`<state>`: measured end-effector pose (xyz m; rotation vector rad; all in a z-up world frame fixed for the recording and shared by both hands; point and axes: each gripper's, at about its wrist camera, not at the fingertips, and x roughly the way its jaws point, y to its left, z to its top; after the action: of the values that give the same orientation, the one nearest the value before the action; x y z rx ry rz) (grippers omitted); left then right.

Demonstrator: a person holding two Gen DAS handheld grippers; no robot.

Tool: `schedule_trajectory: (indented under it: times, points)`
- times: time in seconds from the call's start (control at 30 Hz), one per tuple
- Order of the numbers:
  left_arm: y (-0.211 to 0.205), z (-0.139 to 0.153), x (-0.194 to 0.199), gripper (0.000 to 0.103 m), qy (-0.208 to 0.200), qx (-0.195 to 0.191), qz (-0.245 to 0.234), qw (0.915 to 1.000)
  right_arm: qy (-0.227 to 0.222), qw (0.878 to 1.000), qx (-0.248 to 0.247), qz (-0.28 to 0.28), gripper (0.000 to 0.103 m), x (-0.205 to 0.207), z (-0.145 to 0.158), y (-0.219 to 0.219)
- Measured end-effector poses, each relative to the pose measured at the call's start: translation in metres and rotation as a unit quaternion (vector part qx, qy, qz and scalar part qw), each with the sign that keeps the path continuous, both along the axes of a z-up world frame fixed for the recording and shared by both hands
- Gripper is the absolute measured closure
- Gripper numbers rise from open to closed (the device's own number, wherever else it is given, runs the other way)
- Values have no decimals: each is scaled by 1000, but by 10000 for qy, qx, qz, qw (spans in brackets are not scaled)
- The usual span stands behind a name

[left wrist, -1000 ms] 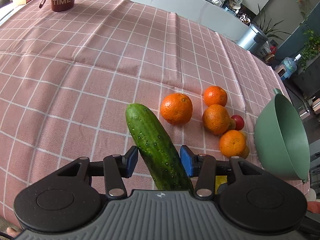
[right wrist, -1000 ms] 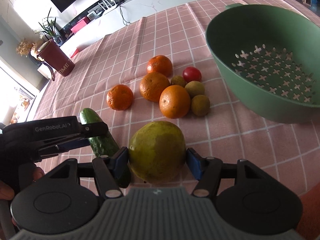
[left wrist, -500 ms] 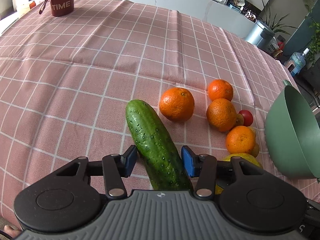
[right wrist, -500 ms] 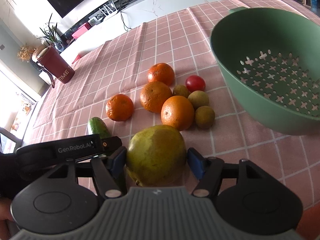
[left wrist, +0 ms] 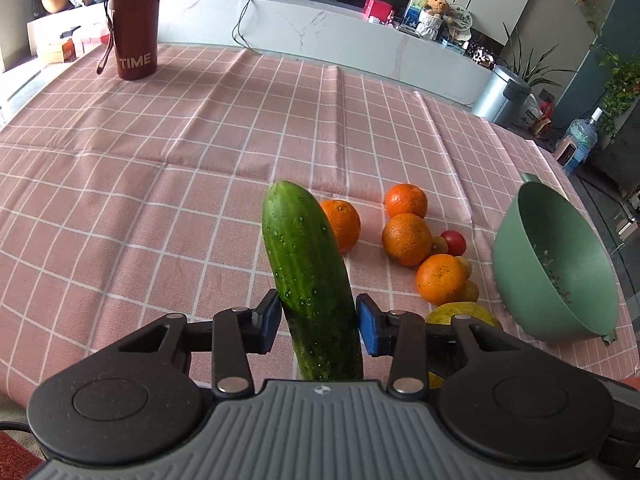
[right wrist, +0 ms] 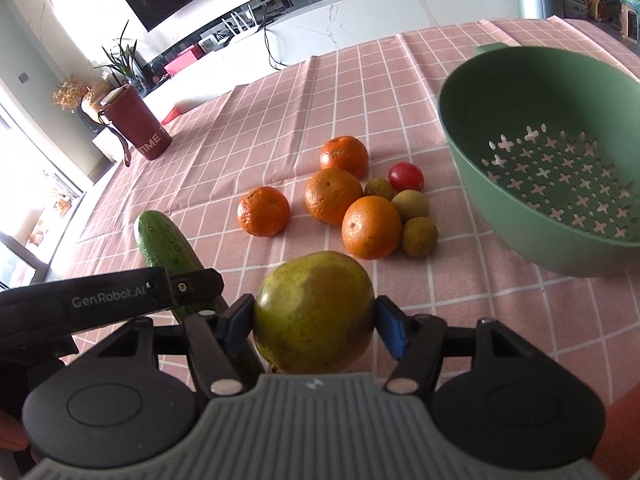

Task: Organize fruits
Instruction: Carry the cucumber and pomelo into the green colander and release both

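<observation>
My left gripper [left wrist: 316, 316] is shut on a green cucumber [left wrist: 308, 276] and holds it tilted up above the cloth; the cucumber also shows in the right wrist view [right wrist: 168, 244]. My right gripper [right wrist: 314, 320] is shut on a large yellow-green fruit [right wrist: 314, 312], whose edge shows in the left wrist view [left wrist: 460, 314]. Several oranges [right wrist: 338, 196] lie in a cluster with a red tomato [right wrist: 406, 176] and small brownish-green fruits [right wrist: 418, 236]. A green colander [right wrist: 552, 160] stands empty at the right and shows in the left wrist view [left wrist: 556, 276].
A dark red cup marked TIME [left wrist: 134, 30] stands at the far left of the pink checked tablecloth [left wrist: 180, 152]. The table's right edge runs just beyond the colander. The left gripper's body [right wrist: 108, 300] sits close beside my right gripper.
My left gripper has closed on the cucumber and lifted its far end off the cloth. My right gripper has risen a little with the yellow-green fruit.
</observation>
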<state>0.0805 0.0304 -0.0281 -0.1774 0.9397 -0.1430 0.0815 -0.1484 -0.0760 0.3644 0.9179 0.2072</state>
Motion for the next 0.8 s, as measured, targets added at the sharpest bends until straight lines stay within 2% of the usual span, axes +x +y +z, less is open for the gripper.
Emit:
schedule_trajectory:
  times: [0.23,0.5,0.63,0.8]
  points:
    - [-12,45,-23,60,-669,-27,-170,9976,-503,9984,-238,-86,41,-27,35,-17]
    - [-48,98,-30,61,-1361,-20,-574,9890,-977,9943,-416,-107,41,-42,79,-52]
    - [-74,113,-24,61,-1504,-163,-844,9849,-1243,9896,-727,-38,41,-41,104,-75]
    - [-116,117,-8,61,-1466,-283,-1304,9802,-1347,9841,-1159,35,41,-34,124,-109]
